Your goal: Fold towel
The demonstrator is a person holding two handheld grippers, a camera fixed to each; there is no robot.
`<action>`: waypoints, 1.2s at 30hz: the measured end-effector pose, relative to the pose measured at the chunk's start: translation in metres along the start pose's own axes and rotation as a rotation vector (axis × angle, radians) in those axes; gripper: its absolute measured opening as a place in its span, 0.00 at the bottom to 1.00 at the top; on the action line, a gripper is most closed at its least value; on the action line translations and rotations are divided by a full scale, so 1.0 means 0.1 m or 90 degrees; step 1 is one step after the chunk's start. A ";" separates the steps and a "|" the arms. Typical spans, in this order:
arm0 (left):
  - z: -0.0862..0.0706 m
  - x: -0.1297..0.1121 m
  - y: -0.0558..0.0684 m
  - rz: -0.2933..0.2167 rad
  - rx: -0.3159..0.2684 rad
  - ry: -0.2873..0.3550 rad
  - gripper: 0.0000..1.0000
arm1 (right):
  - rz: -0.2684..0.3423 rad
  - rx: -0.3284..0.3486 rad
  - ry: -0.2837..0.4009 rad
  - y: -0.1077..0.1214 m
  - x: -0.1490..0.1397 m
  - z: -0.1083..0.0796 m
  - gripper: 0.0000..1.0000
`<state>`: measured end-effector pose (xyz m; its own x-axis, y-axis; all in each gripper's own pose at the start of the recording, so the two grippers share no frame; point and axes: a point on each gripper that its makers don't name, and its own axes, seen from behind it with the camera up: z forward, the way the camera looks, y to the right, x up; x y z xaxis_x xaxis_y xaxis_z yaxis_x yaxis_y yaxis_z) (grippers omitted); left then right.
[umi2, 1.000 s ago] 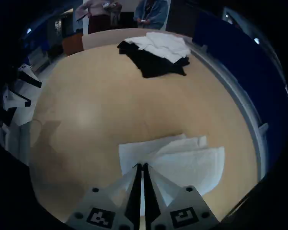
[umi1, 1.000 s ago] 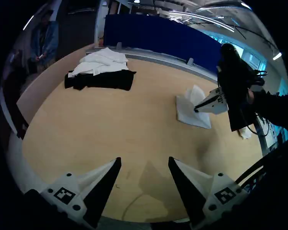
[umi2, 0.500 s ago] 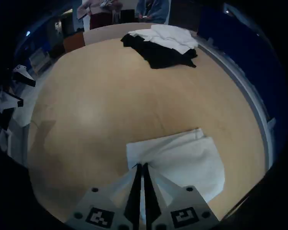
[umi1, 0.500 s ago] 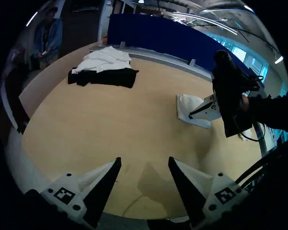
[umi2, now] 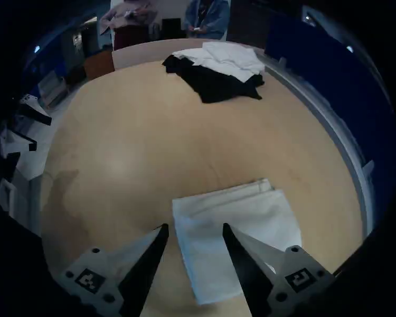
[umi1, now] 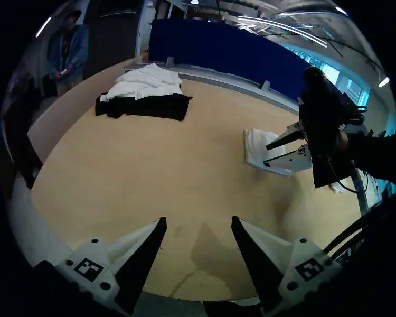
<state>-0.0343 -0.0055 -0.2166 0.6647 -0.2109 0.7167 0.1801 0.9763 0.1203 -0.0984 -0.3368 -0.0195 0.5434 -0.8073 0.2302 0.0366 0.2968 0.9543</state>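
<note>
Item: towel (umi2: 240, 232), white, folded into a flat, roughly rectangular pad, with stacked layer edges seen along its far side and a soft crease running near its left edge. It is laid on the pale wooden table (umi2: 145, 148), towards the side bordered by a grey rail and a blue partition (umi1: 224, 50), and well apart from the pile of white and black cloth (umi2: 219, 68) heaped at the far end. In the left gripper view the same towel is seen small, right of centre, lying flat. Right gripper (umi2: 194, 227): fingers are spread wide, nothing is clamped; the near left corner of the towel is seen in the gap between the two fingers, and whether the tips touch the cloth cannot be told. In the left gripper view this gripper is held level and low over the towel's near edge, its fingers one above the other, by a hand (umi1: 346, 142) in a dark sleeve reaching in from the right. Left gripper (umi1: 198, 218): fingers are likewise parted and empty, held above bare tabletop, pointed towards the table's middle, far from the towel. Background: two persons (umi2: 208, 16) are seen standing beyond the far end of the table.
</note>
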 end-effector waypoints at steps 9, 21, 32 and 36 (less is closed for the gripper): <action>0.00 0.02 0.01 0.009 0.000 0.000 0.91 | 0.047 -0.026 0.008 0.08 -0.16 -0.20 0.86; 0.01 0.03 0.04 0.023 -0.006 -0.002 0.91 | 0.125 -0.069 -0.007 0.12 -0.65 -0.42 0.86; 0.03 0.03 0.07 0.025 -0.015 -0.003 0.91 | 0.176 -0.079 -0.024 0.02 -0.96 -0.45 0.85; 0.03 0.04 0.09 0.026 -0.017 -0.003 0.91 | 0.187 -0.074 -0.025 0.00 -0.99 -0.43 0.77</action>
<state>-0.0322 0.0023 -0.2113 0.6689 -0.1699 0.7236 0.1713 0.9826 0.0724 -0.1156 -0.2348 -0.0500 0.5124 -0.6968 0.5019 -0.0198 0.5748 0.8181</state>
